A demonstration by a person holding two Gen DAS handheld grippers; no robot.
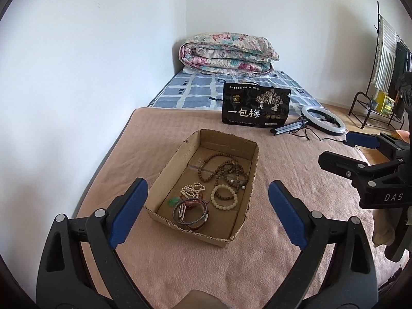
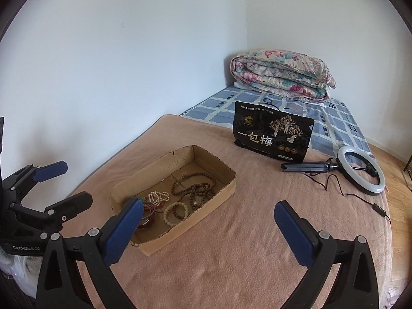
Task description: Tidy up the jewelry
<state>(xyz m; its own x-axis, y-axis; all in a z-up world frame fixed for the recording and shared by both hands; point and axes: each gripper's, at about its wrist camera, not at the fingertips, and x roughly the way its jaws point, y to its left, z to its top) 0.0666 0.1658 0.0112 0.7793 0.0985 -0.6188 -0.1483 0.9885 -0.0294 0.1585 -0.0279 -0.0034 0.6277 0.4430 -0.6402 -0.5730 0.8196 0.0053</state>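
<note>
Pink blanket [image 1: 206,270] covers bed beside white wall [image 1: 77,64]; cardboard tray [image 1: 164,170] with bead bracelets [image 1: 224,197] rests on it. Left gripper [image 1: 208,195], right gripper [image 2: 208,216]: jaws released, empty.

Matt cardboard box [image 1: 164,175], fuzzy cloth blanket [image 1: 270,244]

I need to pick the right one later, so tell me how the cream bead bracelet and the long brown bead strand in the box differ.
The cream bead bracelet is pale, while the long brown bead strand is dark wood-brown. The bracelet lies as one small neat ring; the strand is far longer and sprawls in tangled loops. The bracelet sits nearer the camera, the strand toward the box's far end. Both are round-beaded and lie loose in the cardboard box.
</note>
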